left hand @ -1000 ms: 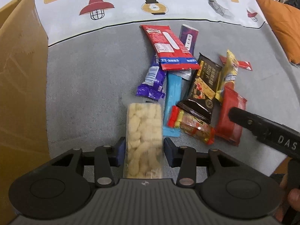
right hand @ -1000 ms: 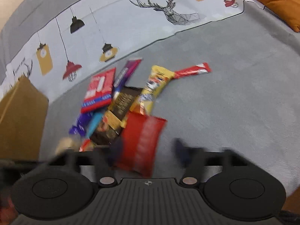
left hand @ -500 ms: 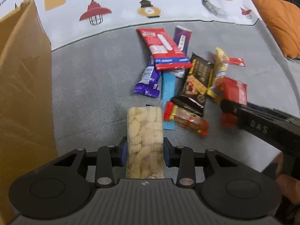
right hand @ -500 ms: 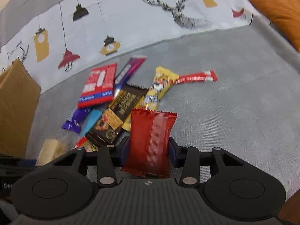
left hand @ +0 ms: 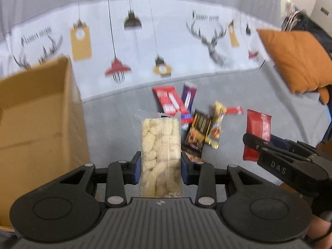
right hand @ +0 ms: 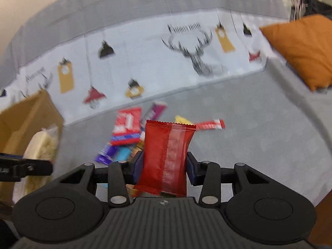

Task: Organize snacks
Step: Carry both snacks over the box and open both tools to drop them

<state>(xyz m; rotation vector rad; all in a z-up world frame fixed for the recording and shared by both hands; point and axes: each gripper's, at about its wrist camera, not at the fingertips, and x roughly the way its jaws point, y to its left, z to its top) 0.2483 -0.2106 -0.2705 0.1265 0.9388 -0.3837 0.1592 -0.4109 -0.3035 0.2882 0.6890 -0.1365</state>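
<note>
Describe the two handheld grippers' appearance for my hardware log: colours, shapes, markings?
Both match. The left gripper and right gripper have matte black bodies: a ribbed grey-black centre plate with a small emblem, round discs either side, silver pivot rivets, black linkage bars and dark blue finger pads. White "DAS" lettering marks the right one's side.

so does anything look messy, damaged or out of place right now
Nothing looks damaged or spilled. The only untidy part is the loose heap of mixed snack wrappers overlapping at odd angles on the grey fabric surface. The left gripper holds a clear pack of pale puffed snacks and the right gripper a plain red foil packet, both intact.
</note>
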